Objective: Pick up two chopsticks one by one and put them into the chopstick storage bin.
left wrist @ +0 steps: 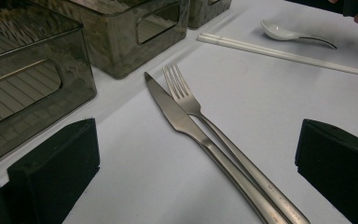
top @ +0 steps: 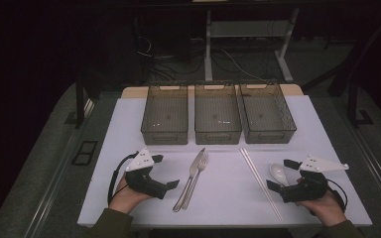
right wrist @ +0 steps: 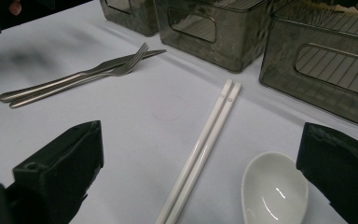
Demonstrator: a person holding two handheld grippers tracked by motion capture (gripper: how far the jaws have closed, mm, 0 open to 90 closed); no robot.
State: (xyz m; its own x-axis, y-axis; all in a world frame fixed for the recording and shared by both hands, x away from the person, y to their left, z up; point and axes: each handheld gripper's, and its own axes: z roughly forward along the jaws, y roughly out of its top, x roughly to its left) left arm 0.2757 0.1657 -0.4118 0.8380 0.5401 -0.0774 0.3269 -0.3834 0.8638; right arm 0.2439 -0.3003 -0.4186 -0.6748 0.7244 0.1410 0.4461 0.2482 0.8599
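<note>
A steel knife (top: 192, 171) and fork (top: 202, 166) lie side by side at the middle of the white mat, tips toward the bins. To their right lie a pair of white chopsticks (top: 260, 181) and a white ceramic spoon (top: 278, 172). My left gripper (top: 165, 171) rests on the mat left of the cutlery, open, with the knife (left wrist: 177, 114) and fork (left wrist: 186, 95) ahead of its jaws. My right gripper (top: 281, 174) is open around the spoon (right wrist: 272, 191), with the chopsticks (right wrist: 205, 144) between its jaws; the pads touch nothing.
Three empty smoky plastic bins (top: 164, 136) (top: 218, 136) (top: 270, 135) stand in a row at the back of the mat (top: 228, 198). Beyond the table are a dark floor, cables and desk legs. The mat's front edge runs just past my hands.
</note>
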